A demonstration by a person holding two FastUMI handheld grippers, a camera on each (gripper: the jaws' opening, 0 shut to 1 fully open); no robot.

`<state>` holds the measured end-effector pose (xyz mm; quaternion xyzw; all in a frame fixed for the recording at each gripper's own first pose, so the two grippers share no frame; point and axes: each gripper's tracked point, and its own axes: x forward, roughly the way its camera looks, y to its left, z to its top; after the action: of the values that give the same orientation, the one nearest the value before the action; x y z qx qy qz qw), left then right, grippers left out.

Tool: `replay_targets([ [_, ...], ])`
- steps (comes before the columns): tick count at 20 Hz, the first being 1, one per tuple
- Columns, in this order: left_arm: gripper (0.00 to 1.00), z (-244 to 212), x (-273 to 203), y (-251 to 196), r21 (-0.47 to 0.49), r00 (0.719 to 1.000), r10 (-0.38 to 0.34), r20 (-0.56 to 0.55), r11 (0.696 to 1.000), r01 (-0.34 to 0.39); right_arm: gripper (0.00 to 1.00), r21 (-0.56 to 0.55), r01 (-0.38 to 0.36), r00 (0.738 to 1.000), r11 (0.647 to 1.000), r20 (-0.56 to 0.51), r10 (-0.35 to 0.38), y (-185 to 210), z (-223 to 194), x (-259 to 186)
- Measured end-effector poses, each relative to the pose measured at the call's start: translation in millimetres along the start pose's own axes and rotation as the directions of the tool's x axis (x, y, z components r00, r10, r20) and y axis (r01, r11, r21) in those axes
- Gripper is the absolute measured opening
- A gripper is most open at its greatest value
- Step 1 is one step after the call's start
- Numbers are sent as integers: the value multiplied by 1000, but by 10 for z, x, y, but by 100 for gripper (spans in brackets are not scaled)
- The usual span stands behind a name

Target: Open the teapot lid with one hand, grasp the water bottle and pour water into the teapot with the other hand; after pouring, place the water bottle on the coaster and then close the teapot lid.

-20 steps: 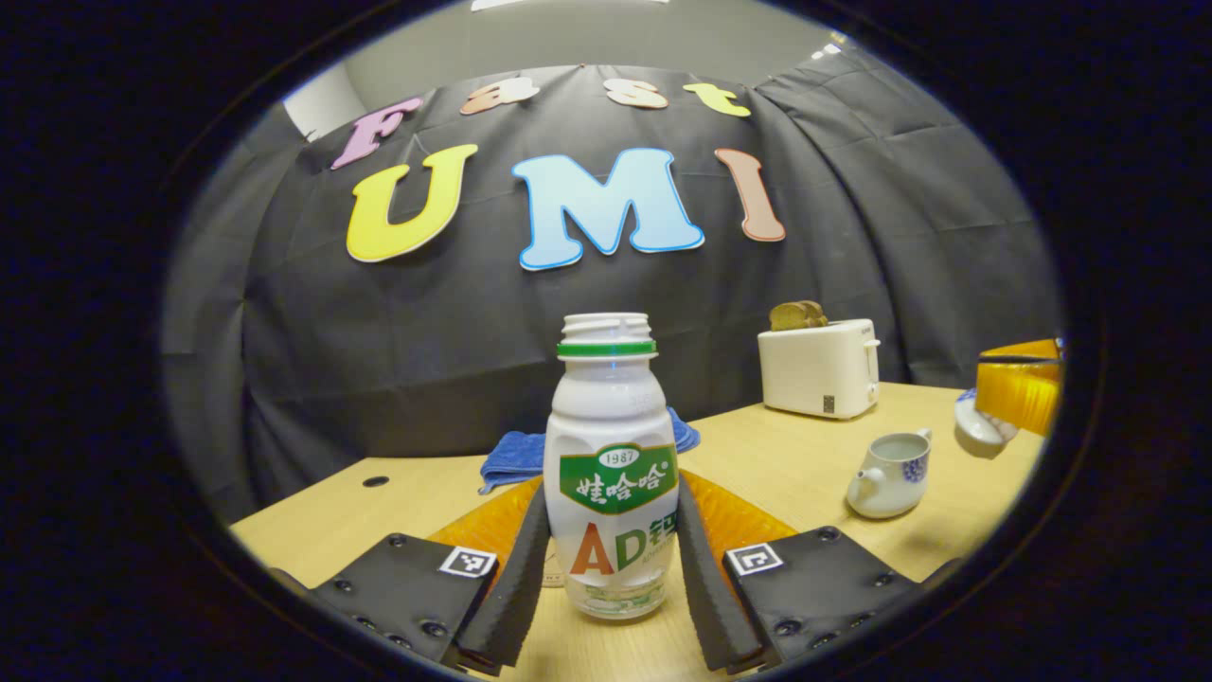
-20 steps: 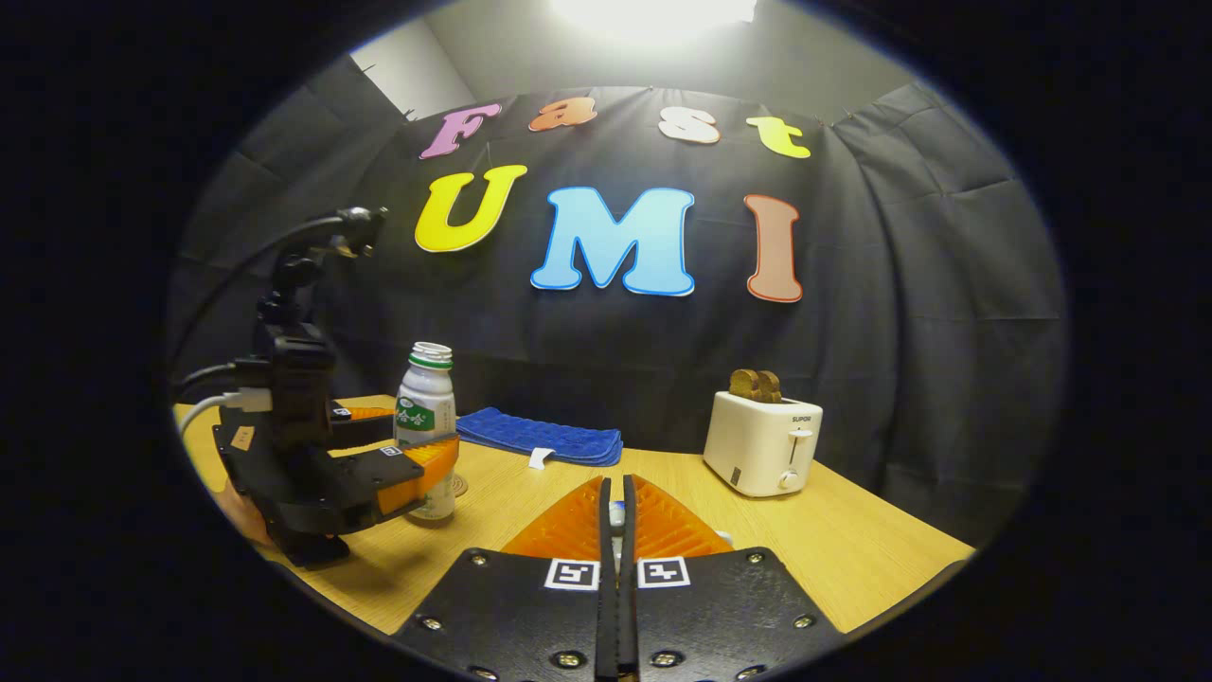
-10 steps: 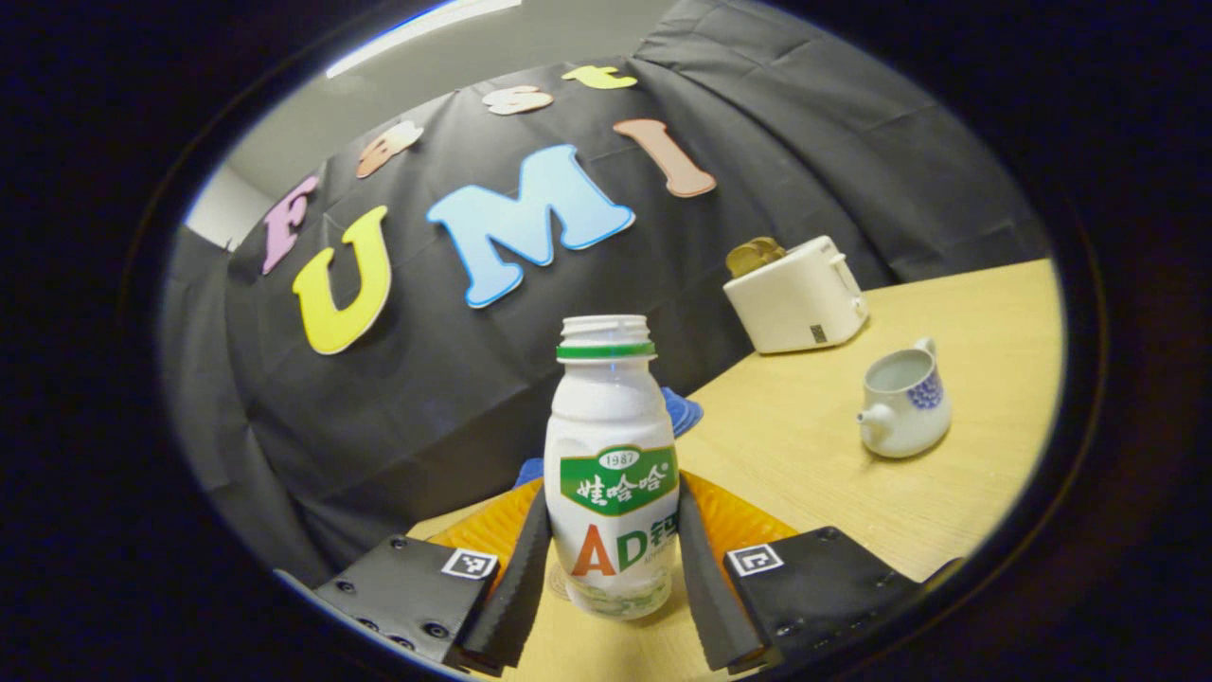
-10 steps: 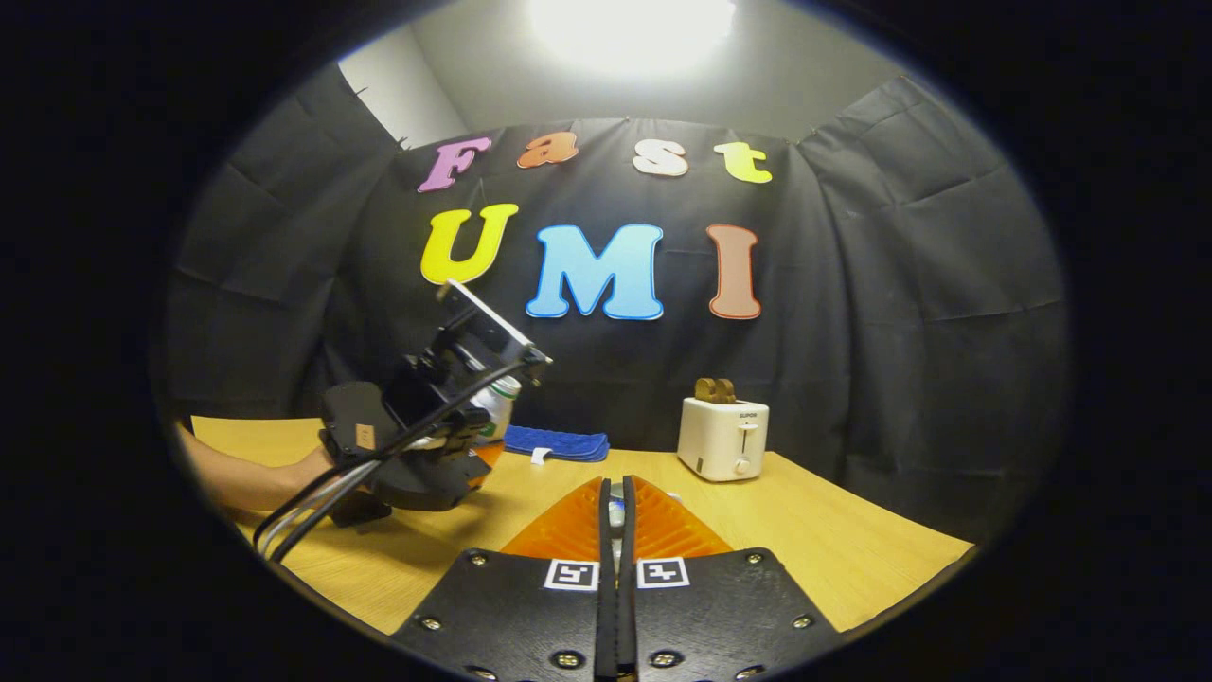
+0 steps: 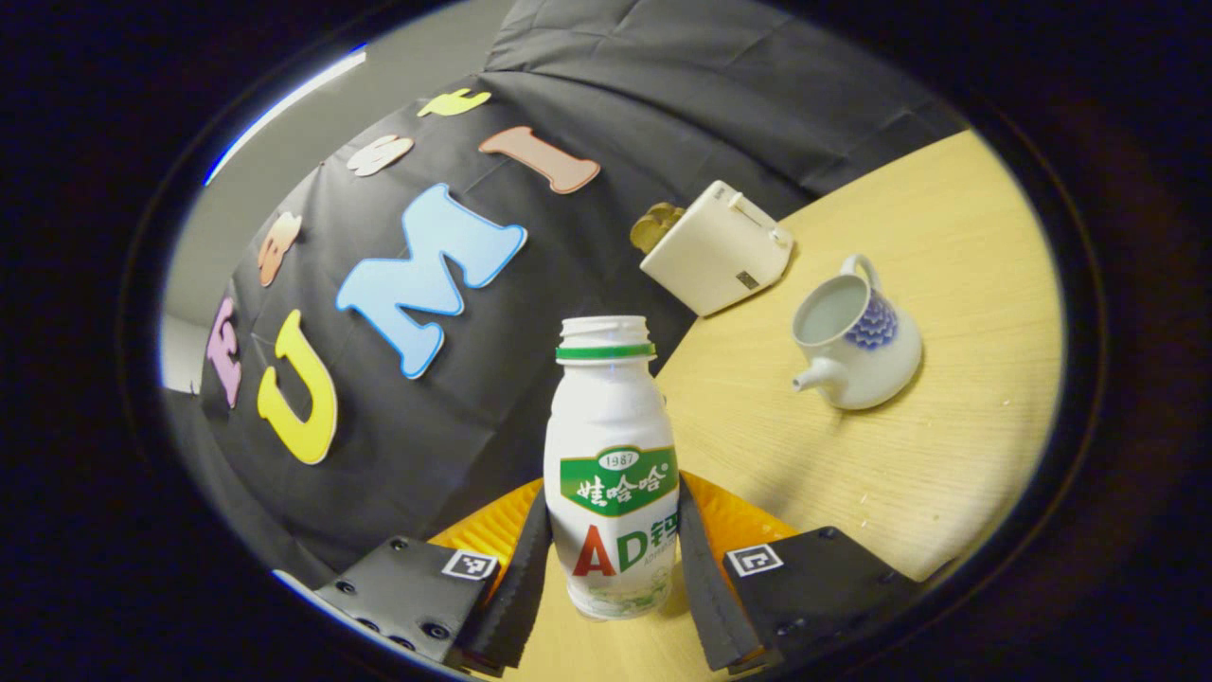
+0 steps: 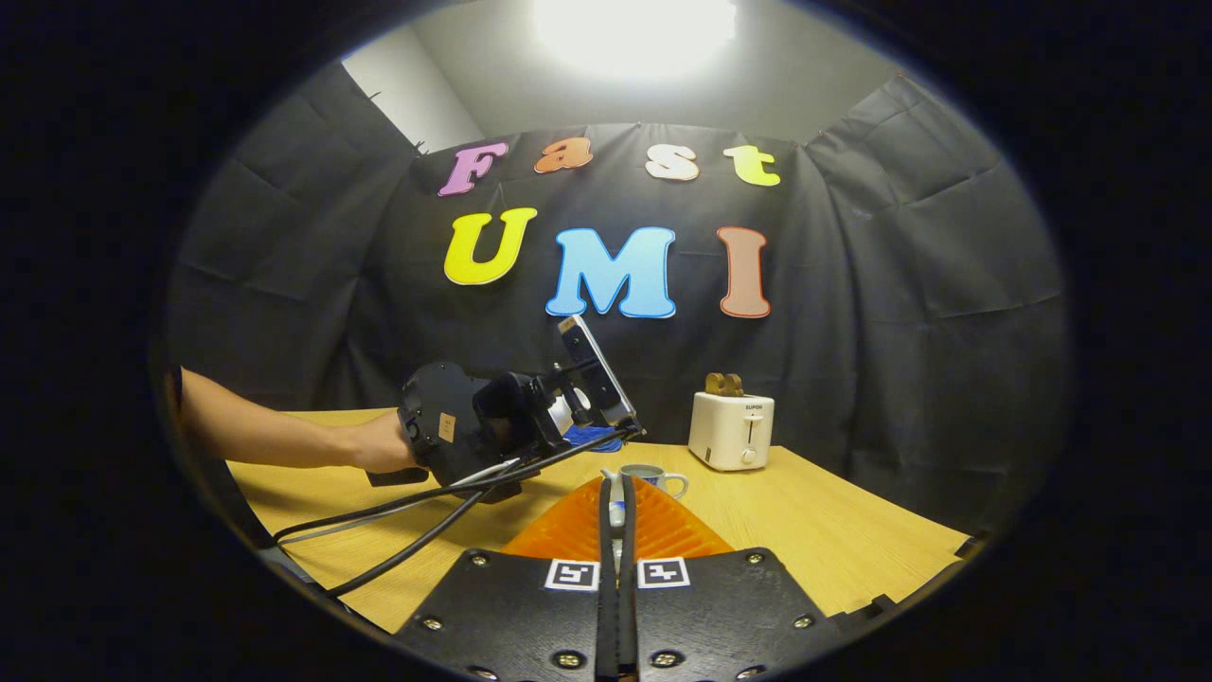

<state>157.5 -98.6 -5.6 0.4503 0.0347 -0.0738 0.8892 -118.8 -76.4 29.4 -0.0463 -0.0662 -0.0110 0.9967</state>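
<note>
The wooden counter carries a toaster far off and an open teapot nearer. The left gripper has its fingers clamped on the tilted, uncapped bottle. The right gripper has its fingers together on the small lid.

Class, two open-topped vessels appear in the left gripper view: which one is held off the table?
The water bottle, clamped between the left gripper jaws; the teapot stands lidless on the table.

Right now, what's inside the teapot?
The teapot is open, no lid on it. The left gripper view shows a pale, bare-looking inner wall; the near rim hides the bottom, so I can't tell whether any water is in it.
</note>
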Motion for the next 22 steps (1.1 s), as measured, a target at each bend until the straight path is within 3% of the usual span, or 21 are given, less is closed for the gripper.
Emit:
replay_targets([
  [4, 77, 152, 58, -134, 124, 1000, -17, 8, 992, 16, 0, -11, 21, 1000, 1000, 17, -21, -91, 28, -65],
  [9, 77, 198, 189, -306, 294, 999, -35, -16, 955, 38, 0, 9, 37, 999, 999, 2, -37, -197, -21, -78],
  [12, 73, 177, 171, -336, 362, 999, -34, -38, 931, 45, 0, 23, 39, 999, 999, -16, -38, -227, -74, -61],
  [13, 77, 162, 182, -347, 381, 998, -33, -45, 923, 48, 0, 28, 37, 999, 999, -18, -36, -228, -83, -65],
  [18, 69, 181, 193, -363, 475, 998, -22, -59, 879, 47, 0, 28, 35, 999, 999, -12, -35, -254, -70, -56],
  [19, 77, 187, 186, -385, 487, 998, -28, -64, 871, 56, 0, 27, 35, 999, 999, -17, -34, -260, -92, -59],
  [20, 74, 197, 177, -378, 493, 997, -36, -65, 868, 64, 0, 25, 35, 999, 999, -24, -35, -275, -112, -58],
  [22, 77, 250, 165, -387, 513, 997, -42, -64, 855, 69, 0, 33, 36, 999, 999, -28, -35, -288, -111, -59],
])
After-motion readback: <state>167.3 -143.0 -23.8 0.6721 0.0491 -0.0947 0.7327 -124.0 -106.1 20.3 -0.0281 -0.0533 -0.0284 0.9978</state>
